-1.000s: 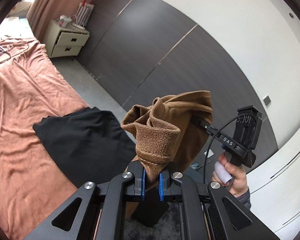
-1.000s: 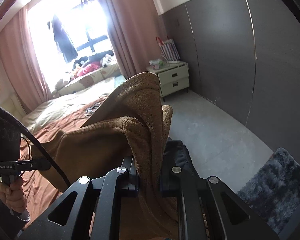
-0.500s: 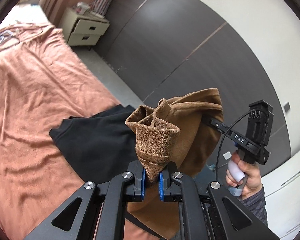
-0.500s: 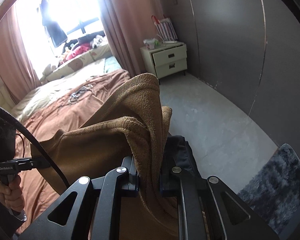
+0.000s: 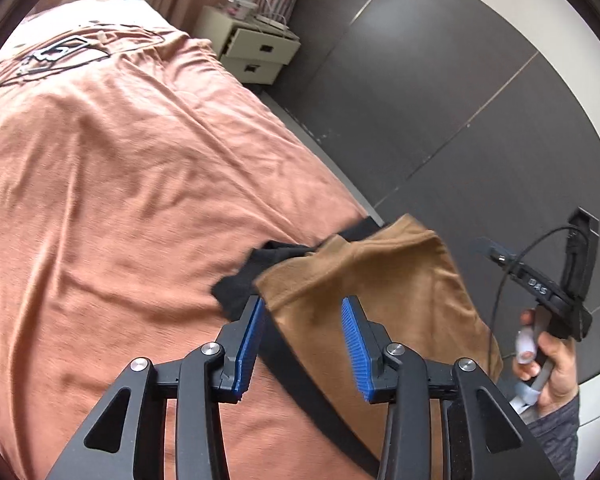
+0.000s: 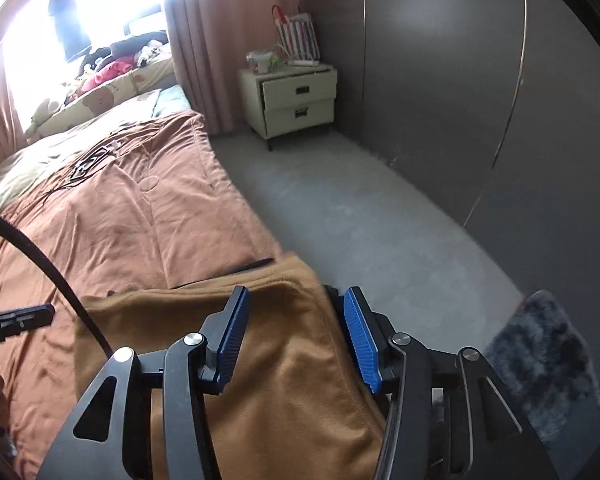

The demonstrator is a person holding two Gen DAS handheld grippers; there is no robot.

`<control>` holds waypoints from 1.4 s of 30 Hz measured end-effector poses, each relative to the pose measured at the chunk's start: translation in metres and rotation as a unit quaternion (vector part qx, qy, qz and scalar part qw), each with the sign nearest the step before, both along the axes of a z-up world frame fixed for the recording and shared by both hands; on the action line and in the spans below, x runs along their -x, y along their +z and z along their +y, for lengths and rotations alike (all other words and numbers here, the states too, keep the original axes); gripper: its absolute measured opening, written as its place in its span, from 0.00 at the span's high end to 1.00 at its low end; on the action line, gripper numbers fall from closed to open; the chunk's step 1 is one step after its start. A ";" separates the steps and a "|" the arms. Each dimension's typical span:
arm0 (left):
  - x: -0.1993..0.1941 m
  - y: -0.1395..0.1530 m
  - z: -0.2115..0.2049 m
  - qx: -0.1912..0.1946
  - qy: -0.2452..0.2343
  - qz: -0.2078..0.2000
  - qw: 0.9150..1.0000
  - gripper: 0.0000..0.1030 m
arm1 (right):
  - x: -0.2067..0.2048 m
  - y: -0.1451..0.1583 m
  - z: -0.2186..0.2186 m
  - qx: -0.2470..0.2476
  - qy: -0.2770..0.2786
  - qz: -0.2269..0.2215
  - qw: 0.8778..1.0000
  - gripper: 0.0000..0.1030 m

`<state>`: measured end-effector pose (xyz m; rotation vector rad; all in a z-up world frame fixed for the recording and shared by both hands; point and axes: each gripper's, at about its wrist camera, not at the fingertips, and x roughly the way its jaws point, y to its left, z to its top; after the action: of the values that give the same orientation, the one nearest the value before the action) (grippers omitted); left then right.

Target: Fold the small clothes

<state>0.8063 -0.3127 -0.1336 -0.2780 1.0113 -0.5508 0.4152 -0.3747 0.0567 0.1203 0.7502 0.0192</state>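
Both my left tool (image 5: 303, 346) and right tool (image 6: 296, 340) gape wide, holding nothing. The soft tan fleece garment (image 6: 284, 364) lies on the rust-brown bed (image 5: 120, 184); next comes regripping an edge to fold.

The brown garment (image 5: 384, 280) lies on my bed, near its edge beside the floor. It is soft, like fleece, and is folded into a rough rectangle with some loose wrinkles. It rests on top of a black garment (image 5: 244, 284), which lies spread flat and shows only at the far and left sides as a dark border under the brown one.
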 end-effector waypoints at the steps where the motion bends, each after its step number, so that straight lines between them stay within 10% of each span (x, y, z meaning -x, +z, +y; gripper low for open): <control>1: -0.001 0.001 0.001 -0.001 -0.001 -0.006 1.000 0.60 | 0.007 -0.001 0.000 -0.004 0.002 0.005 1.000 0.55; 9: 0.001 0.008 -0.025 0.005 -0.063 -0.034 0.997 0.64 | 0.016 -0.001 0.009 0.000 0.032 0.088 0.996 0.88; 25: -0.035 -0.062 -0.052 -0.040 -0.061 0.002 0.997 0.79 | -0.061 -0.040 -0.021 -0.009 0.005 0.154 0.988 0.90; 42: 0.028 -0.034 -0.071 -0.075 -0.107 -0.012 0.991 0.78 | 0.051 -0.020 -0.052 0.008 0.052 0.155 0.987 0.80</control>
<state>0.7781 -0.3836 -0.1677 -0.0285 1.0597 -0.6665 0.3645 -0.4264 0.0363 0.0687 1.0661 0.0949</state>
